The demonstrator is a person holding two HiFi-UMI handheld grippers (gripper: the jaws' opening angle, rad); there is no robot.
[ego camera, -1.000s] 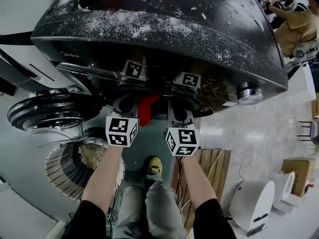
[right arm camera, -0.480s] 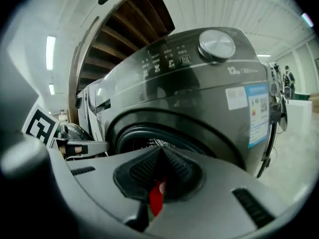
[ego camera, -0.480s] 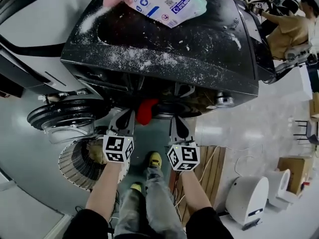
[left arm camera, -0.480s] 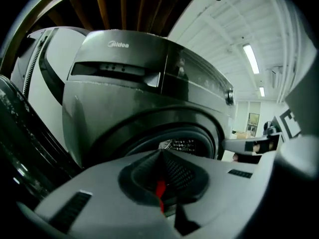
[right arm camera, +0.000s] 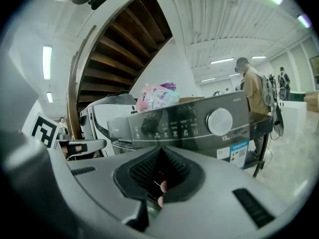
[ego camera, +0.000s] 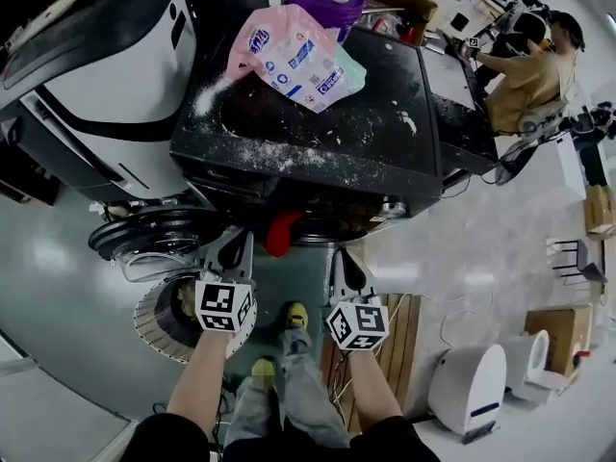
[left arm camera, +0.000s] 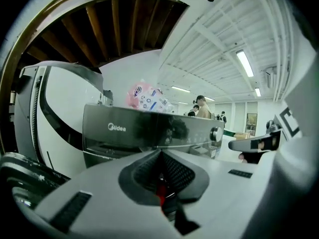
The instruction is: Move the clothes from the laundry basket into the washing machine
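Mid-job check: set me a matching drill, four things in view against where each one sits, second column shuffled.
Things:
1 red garment
2 pink printed pouch
3 round slatted laundry basket
4 purple round tub

Places:
A on the floor
B hanging at the black washing machine's front opening
C farthest back, beyond the pouch
D lying on the machine's powder-strewn top

Pairs: 1-B, 2-D, 3-A, 4-C

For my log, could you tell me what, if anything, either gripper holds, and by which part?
Nothing, it seems: the left gripper and right gripper are both shut empty; the red garment hangs from the washing machine, clear of both.
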